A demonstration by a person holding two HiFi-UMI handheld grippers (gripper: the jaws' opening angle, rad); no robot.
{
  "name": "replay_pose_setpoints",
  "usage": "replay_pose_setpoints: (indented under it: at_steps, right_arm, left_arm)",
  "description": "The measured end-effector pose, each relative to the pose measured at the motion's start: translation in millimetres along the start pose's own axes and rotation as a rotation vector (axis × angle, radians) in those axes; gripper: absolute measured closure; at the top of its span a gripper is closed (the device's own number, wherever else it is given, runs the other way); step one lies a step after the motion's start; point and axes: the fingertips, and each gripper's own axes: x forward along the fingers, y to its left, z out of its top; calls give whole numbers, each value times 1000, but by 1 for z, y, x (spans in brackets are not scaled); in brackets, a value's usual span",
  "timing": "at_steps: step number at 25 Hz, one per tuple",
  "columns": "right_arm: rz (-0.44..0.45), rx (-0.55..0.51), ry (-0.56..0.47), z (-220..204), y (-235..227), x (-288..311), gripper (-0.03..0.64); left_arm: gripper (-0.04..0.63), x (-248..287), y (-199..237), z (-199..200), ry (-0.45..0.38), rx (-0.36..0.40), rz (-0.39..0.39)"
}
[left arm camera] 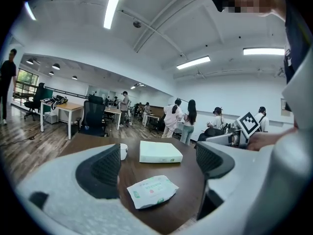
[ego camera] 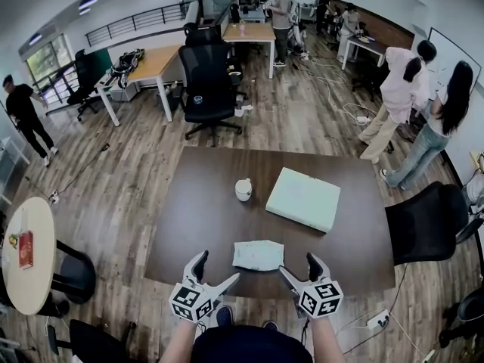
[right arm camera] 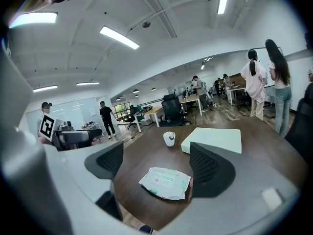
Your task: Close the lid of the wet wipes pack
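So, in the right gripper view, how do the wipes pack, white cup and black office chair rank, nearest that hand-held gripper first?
1. White plastic wet wipes pack, just ahead.
2. White cup, farther up the dark table.
3. Black office chair, beyond the table.

The left gripper (left arm camera: 157, 164) is seen with its 2 black ribbed pads (left arm camera: 103, 169) spread wide apart and nothing gripped. Just ahead of the claw, framed between the jaws and touched by neither, a flat white soft-plastic wet wipes pack with green print (left arm camera: 151, 191) is laid on the dark brown wooden table (left arm camera: 188, 180). Farther ahead, a pale green flat rectangular box (left arm camera: 160, 152) is seen, and a small white cup (left arm camera: 123, 151) is set beyond the left jaw's tip.
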Motion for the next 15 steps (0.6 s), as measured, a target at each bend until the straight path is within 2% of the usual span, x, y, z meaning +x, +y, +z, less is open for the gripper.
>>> replay_pose_setpoints:
  at_steps: [6,15]
  right_arm:
    - [20,17,-6,-1,2,0,178]
    - [22,35,7,-6,-1,1,179]
  left_arm:
    - [124,0,-1,2,-6,6,7]
    - [124,-6,1,-9,6,-35,19]
